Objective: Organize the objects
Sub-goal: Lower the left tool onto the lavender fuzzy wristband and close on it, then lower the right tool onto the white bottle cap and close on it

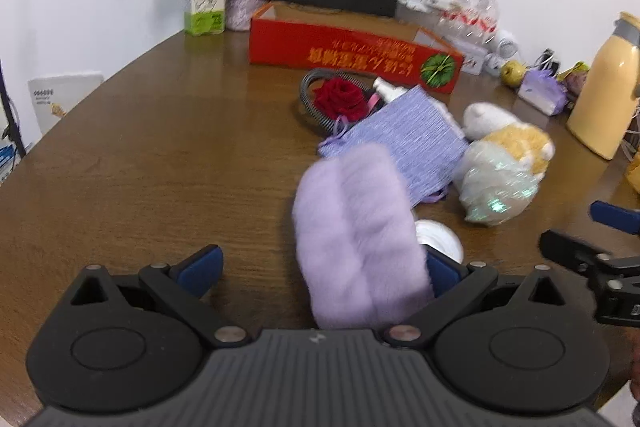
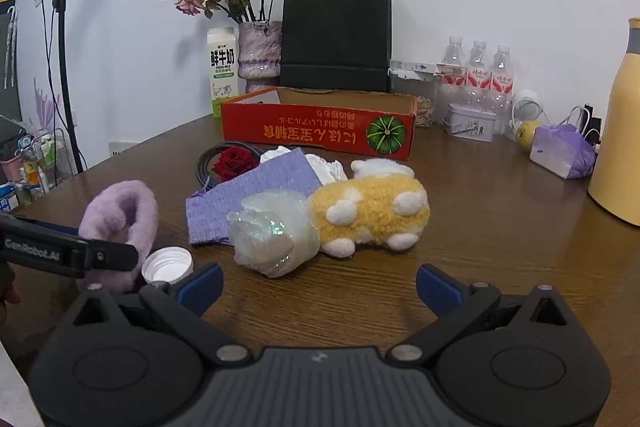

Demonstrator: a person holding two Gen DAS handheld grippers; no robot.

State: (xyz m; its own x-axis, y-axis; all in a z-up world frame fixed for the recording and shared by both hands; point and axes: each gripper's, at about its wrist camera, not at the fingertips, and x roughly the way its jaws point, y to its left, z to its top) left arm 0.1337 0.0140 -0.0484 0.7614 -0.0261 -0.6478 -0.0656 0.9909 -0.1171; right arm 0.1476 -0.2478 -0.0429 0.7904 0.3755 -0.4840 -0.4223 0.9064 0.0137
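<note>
The left gripper (image 1: 320, 263), jaws wide, touches a soft, light lilac fluffy fabric piece (image 1: 360, 235); pinch its bunched middle. The right gripper (image 2: 320, 287) hangs wide, empty.

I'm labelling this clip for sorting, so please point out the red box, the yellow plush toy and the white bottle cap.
red box (image 2: 320, 133): right wrist view, middle of its printed front wall.
yellow plush toy (image 2: 370, 207): right wrist view, its fuzzy yellow body.
white bottle cap (image 2: 167, 264): right wrist view, its open inside.

Fluffy lilac slipper (image 1: 360, 235) beside purple pouch (image 1: 404, 147)
</note>
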